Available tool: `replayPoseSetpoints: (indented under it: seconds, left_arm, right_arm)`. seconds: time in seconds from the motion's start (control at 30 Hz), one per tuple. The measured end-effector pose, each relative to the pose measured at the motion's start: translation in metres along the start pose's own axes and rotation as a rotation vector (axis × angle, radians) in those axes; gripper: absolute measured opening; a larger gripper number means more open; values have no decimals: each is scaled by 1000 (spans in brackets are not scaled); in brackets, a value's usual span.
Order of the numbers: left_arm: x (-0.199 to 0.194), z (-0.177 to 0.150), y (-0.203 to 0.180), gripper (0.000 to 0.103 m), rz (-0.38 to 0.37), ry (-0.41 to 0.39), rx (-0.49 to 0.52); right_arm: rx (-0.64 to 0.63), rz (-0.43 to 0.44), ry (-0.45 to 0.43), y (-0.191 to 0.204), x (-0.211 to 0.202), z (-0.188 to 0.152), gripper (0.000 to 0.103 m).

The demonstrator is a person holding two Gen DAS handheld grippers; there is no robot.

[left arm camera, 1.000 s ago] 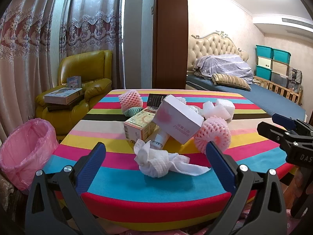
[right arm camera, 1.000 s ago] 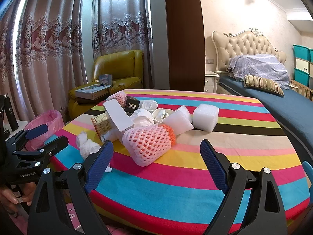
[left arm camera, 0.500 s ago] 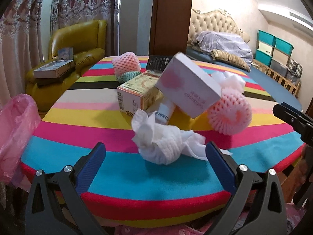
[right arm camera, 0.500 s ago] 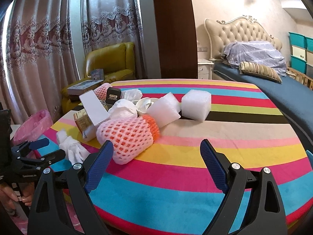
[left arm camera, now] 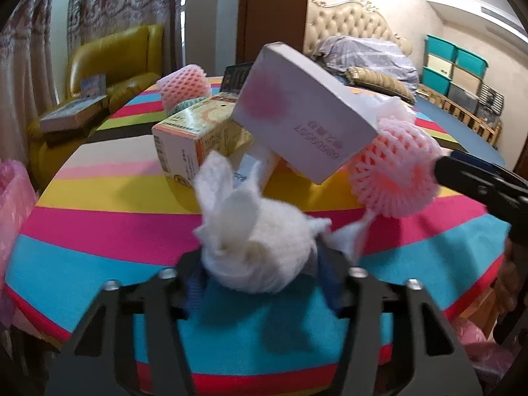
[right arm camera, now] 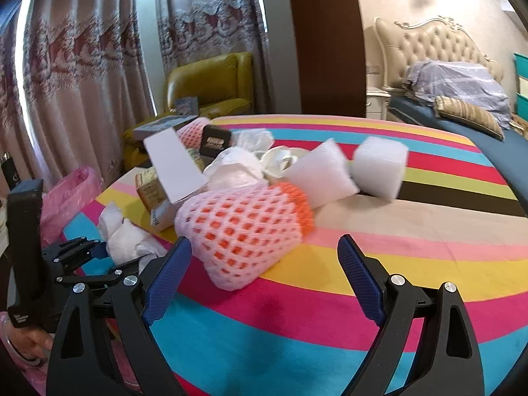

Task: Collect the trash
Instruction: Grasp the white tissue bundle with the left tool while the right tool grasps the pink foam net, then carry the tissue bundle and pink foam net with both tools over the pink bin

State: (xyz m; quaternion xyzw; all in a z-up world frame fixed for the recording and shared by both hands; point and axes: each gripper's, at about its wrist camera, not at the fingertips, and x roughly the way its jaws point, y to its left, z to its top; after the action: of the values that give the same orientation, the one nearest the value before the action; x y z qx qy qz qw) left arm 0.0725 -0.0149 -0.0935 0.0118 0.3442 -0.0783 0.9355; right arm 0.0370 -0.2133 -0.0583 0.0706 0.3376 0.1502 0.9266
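White crumpled tissue (left arm camera: 257,247) sits between the blue pads of the left hand-held gripper (left arm camera: 260,270), whose jaws are closing around it; it looks squeezed at both sides, though blur makes firm contact hard to confirm. It lies at the near edge of the striped tabletop (left arm camera: 99,227), so the first pickup appears just under way and nothing seems to have reached the pink bin bag (right arm camera: 71,198), which stands off the tabletop's left side. The right hand-held gripper (right arm camera: 264,274) has its jaws wide apart with nothing between them, poised just before the large pink-and-orange foam net (right arm camera: 244,227). Nearly all the trash is judged still to be collected. Counted from both views: one tissue wad, two foam nets (the large one and a smaller pink one (left arm camera: 183,82) at the far side), two white foam blocks (right arm camera: 379,168), one white-and-pink box (left arm camera: 303,125) propped atop one orange carton (left arm camera: 194,138), one small black box (right arm camera: 216,140), and a heap of crumpled white wrapping (right arm camera: 237,168) whose pieces cannot be counted apart. A tube-like white item under the box is only partly visible.
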Motion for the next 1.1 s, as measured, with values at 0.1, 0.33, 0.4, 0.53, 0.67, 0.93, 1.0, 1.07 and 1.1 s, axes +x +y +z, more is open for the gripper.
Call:
replayPoseSetpoints:
  seconds: [0.1, 0.33, 0.4, 0.53, 0.67, 0.93, 1.0, 1.07, 1.1]
  left_arm:
    - [-7, -2, 0, 43, 14, -34, 20]
    - [-28, -8, 9, 43, 36, -110, -7]
    - [-34, -10, 14, 43, 38, -126, -30]
    - [-45, -13, 19, 43, 38, -154, -68]
    - [-54, -17, 22, 43, 42, -189, -92]
    - [-59, -20, 17, 43, 66, -190, -64]
    - [-66, -19, 18, 43, 91, -214, -69]
    - [-68, -18, 24, 43, 102, -215, -76]
    - [-68, -19, 26, 43, 107, -211, -84]
  right_arm:
    - [-26, -7, 5, 8, 5, 0, 81]
    - [-70, -20, 28, 16, 12, -5, 31]
    - [-72, -28, -3, 16, 3, -5, 25]
    - [-61, -64, -77, 15, -19, -3, 24]
    - [-73, -91, -140, 18, -40, -1, 24]
    - [-67, -106, -135, 21, -39, -5, 24]
    - [-51, -118, -165, 16, -46, -1, 24]
    - [-43, -124, -169, 14, -48, 0, 24]
    - [-36, -127, -170, 12, -49, 0, 24]
